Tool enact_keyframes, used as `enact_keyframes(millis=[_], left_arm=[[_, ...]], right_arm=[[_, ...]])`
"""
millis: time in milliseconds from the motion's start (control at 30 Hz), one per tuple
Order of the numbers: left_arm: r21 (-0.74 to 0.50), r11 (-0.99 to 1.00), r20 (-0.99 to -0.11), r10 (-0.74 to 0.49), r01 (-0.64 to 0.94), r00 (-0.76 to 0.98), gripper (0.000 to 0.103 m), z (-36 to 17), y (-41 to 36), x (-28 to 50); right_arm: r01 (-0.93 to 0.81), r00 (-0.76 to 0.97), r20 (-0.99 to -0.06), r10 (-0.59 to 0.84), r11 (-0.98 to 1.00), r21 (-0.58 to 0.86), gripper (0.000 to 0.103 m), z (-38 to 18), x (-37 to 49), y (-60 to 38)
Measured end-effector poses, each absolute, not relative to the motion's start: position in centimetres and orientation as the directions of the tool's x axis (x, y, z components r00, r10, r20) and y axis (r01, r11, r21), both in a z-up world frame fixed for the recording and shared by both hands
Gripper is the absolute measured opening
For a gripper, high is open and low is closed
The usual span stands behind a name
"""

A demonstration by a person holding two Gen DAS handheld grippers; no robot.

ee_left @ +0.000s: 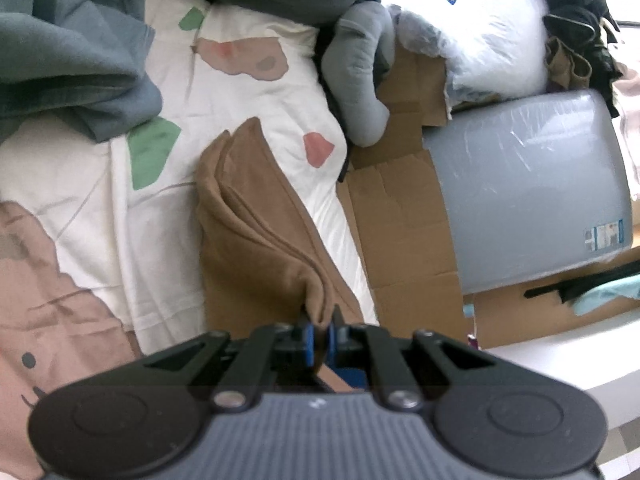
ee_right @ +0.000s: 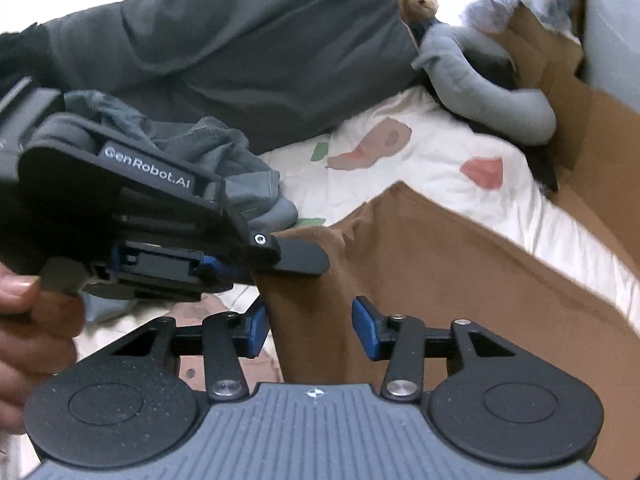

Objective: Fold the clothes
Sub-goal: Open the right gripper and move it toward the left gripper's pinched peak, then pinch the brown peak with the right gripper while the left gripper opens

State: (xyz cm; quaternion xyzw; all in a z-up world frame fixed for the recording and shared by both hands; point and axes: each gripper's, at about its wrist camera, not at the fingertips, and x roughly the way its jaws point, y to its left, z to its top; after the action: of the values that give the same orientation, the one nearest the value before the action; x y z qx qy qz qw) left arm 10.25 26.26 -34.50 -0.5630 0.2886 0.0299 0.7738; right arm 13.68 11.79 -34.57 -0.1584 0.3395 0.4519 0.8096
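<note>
A brown garment (ee_left: pixel 256 216) lies folded in layers on the patterned bedsheet (ee_left: pixel 248 92). My left gripper (ee_left: pixel 320 330) is shut on its near edge, and the cloth bunches up between the blue pads. In the right wrist view the same brown garment (ee_right: pixel 460 280) spreads across the bed and rises between my right gripper's fingers. My right gripper (ee_right: pixel 310 328) stands open around that raised fold, its blue pads (ee_right: pixel 365 332) apart on either side. The left gripper (ee_right: pixel 224 264) shows there at the left, held by a person's hand (ee_right: pixel 28 320), clamping the cloth's edge.
A grey-blue garment (ee_left: pixel 68 52) is heaped at the bed's far left. A dark grey pillow (ee_right: pixel 248 52) lies at the head. A grey plush toy (ee_left: pixel 356 80), cardboard boxes (ee_left: pixel 404 216) and a grey wrapped block (ee_left: pixel 532 192) line the bed's right side.
</note>
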Motion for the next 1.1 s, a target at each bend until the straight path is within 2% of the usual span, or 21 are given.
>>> enact_keyframes(millis=[167,267,367,433,500,533,567,633,667,800,1100], left_arm=[[-0.861,0.365,-0.462,-0.275,-0.353,0.843,0.008,-34.2,26.7,10.3],[-0.864,0.361,-0.459,-0.278,-0.351,0.844,0.007,-34.2,27.0,10.1],[-0.878,0.343,-0.438,-0.286,-0.335,0.852,0.009,-34.2,27.3,9.7],[-0.889,0.333,-0.415,-0.297,-0.314,0.860,0.016,-33.9,27.6,9.3],[-0.898,0.326,-0.394,-0.297,-0.295,0.870,0.017,-33.6,28.1,8.8],[-0.895,0.333,-0.394,-0.281,-0.296,0.875,0.020,-33.4,28.6,8.5],[-0.892,0.340,-0.395,-0.266,-0.297,0.879,0.028,-33.3,29.0,8.2],[-0.886,0.353,-0.395,-0.235,-0.300,0.888,0.075,-33.0,30.0,7.6],[-0.883,0.360,-0.395,-0.220,-0.302,0.892,0.080,-32.8,30.4,7.3],[-0.869,0.365,-0.422,-0.198,-0.333,0.885,0.081,-33.9,32.2,7.6],[-0.845,0.367,-0.487,-0.226,-0.389,0.844,0.092,-37.7,33.3,10.2]], right_arm=[[-0.848,0.405,-0.696,0.593,0.528,-0.044,0.046,-35.2,12.6,14.0],[-0.846,0.429,-0.698,0.574,0.527,-0.087,0.038,-35.5,12.0,15.1],[-0.839,0.453,-0.701,0.551,0.530,-0.125,0.024,-35.9,11.8,15.9],[-0.834,0.469,-0.700,0.538,0.531,-0.151,0.007,-36.0,11.7,16.2],[-0.828,0.466,-0.710,0.528,0.544,-0.139,0.005,-36.1,12.1,16.1],[-0.827,0.466,-0.713,0.524,0.545,-0.140,0.005,-36.2,12.2,16.1],[-0.827,0.470,-0.713,0.520,0.541,-0.151,0.004,-36.2,12.3,16.1],[-0.827,0.474,-0.712,0.518,0.540,-0.157,0.004,-36.2,12.4,16.0],[-0.826,0.472,-0.714,0.518,0.544,-0.151,0.004,-36.2,12.6,16.0],[-0.828,0.466,-0.715,0.521,0.541,-0.146,0.004,-36.2,12.6,15.9],[-0.834,0.470,-0.710,0.524,0.527,-0.164,0.004,-36.1,12.2,16.2]])
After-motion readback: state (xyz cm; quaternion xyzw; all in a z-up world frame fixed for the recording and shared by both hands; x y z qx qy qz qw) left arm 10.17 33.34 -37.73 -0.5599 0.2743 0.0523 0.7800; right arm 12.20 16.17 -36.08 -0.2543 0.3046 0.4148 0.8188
